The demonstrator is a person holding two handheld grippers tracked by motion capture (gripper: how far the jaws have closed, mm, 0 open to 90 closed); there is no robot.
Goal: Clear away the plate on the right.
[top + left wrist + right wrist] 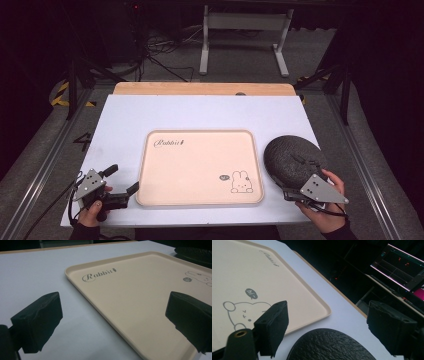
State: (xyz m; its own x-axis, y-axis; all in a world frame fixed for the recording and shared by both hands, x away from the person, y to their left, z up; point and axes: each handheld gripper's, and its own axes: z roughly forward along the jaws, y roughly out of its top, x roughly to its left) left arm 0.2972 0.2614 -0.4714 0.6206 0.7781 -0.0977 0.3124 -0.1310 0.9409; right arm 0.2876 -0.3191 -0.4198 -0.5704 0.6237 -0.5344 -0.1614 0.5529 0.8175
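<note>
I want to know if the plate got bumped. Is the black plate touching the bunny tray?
Apart. In the high view a strip of white table separates the black plate from the tray's right edge. The right gripper view shows the same gap.

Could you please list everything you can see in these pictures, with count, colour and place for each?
tray: one, cream with "Rabbit" lettering and a rabbit drawing, centre of the table.
plate: one, dark grey with a rough texture, on the table just right of the tray.
table: one, white top with a wooden strip along its far edge.
metal stand: one, pale grey, on the floor beyond the table.
monitor: one, lit screen, in the dark area off the table, seen in the right gripper view.
left gripper: one, black with a grey plate, held at the tray's near-left corner, jaws apart.
right gripper: one, black with a grey plate, held over the plate's near edge, jaws apart.
hands: two, at the near edge, one on each gripper.
</note>
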